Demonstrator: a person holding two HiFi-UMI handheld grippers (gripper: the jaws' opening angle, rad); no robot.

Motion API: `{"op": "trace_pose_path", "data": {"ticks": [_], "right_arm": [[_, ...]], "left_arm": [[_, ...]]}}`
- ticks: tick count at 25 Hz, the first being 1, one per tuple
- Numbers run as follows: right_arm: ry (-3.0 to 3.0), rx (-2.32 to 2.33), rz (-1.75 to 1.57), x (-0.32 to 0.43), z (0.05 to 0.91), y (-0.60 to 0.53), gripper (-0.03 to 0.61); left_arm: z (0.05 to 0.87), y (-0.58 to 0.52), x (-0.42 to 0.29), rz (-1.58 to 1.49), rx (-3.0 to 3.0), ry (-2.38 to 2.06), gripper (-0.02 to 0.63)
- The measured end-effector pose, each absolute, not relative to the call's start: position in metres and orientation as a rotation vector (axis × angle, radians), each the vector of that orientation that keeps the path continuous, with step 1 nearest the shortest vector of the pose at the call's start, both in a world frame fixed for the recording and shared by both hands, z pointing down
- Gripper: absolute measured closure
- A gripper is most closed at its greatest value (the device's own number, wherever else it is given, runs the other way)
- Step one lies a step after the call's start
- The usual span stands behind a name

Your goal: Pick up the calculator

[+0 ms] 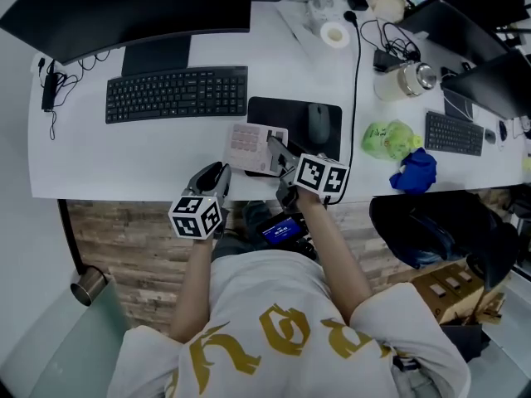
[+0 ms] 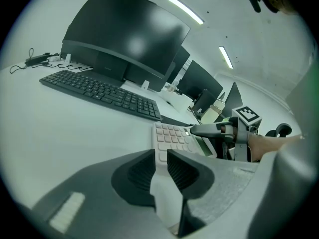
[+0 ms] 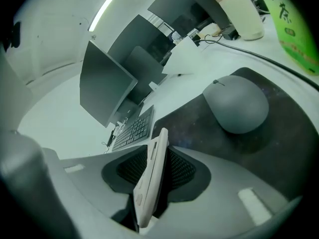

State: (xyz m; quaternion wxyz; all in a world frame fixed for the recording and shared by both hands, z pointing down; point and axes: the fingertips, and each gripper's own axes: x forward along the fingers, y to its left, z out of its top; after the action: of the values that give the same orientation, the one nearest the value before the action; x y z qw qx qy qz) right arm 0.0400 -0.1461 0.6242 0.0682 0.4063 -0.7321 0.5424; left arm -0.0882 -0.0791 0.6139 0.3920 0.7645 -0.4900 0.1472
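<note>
Calculator (image 1: 251, 145) lies toward the near edge of the white counter (image 1: 124, 166), just left of the black mouse pad (image 1: 286, 113) and near of the right end of the black keyboard (image 1: 176, 93). Its pale keys face up. The right hand-held gripper (image 1: 279, 156) reaches in from the near right, and its jaws are closed on the calculator's right end.

In the right gripper view the calculator (image 3: 152, 176) shows edge-on as a thin pale slab pinched between the two dark ribbed pads of the right hand-held gripper (image 3: 157, 169). Beyond it are the grey mouse (image 3: 237, 102) on the mouse pad (image 3: 281, 151) and, farther left, the keyboard (image 3: 133, 129). Whether the calculator is clear of the counter cannot be told.

The left hand-held gripper (image 1: 219, 174) is at the counter's near edge, just near-left of the calculator and not touching it. In its own view the left hand-held gripper (image 2: 160, 169) has its jaws only narrowly apart, with nothing between them but bare counter. Ahead of it lies the calculator (image 2: 171, 136), with the right hand-held gripper (image 2: 212, 130) across its far right part. The keyboard (image 2: 99, 91) and a dark monitor (image 2: 129, 36) stand farther off to the left.

A green bag (image 1: 388, 139) and a blue cloth (image 1: 415, 171) lie well to the right.
</note>
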Motion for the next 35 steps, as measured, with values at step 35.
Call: {"op": "trace_pose_path", "data": {"ticks": [35], "right_arm": [[-2.151,1.122,2.016,0.032,0.618,-0.149,0.477]], "left_arm": [[0.592,-0.106,-0.104,0.273,1.926,-1.283,0.546]]}}
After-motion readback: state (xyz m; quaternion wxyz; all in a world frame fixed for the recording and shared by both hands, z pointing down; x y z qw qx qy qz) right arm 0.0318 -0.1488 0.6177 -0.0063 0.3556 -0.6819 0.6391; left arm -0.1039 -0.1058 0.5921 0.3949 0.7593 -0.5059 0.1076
